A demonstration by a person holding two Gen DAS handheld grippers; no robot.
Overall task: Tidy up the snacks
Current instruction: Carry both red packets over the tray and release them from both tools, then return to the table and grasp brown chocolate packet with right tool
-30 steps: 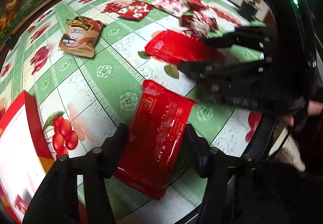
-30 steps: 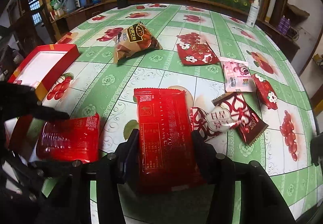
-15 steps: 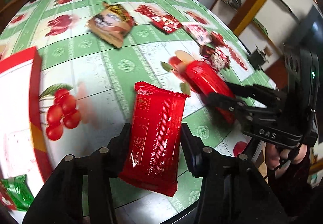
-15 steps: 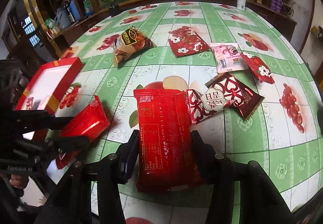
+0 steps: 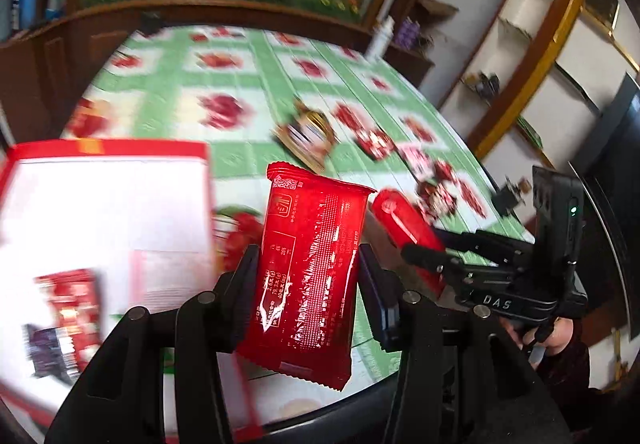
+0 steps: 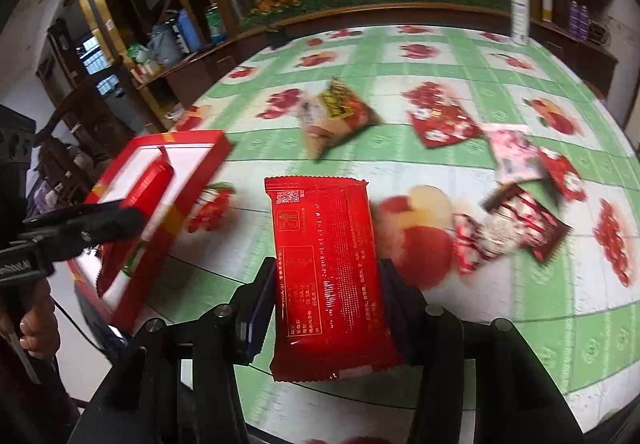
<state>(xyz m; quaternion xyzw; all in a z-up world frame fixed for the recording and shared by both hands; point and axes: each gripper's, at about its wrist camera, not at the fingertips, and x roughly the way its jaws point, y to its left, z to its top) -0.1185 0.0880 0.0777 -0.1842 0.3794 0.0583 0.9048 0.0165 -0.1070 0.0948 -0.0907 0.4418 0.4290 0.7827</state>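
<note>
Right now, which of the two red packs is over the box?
The left gripper's pack, seen in the right wrist view over the red box. The right gripper's pack is over the tablecloth.

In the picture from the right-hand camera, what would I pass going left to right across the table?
Other gripper with its red packet → red box → red packet held up front → dark-red heart packet → small red flowered packet near the right edge.

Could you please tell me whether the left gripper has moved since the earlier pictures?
Yes. In the right wrist view, the left gripper, clamping a flat red foil snack packet, moved from the green tablecloth to over the red-rimmed white box.
</note>
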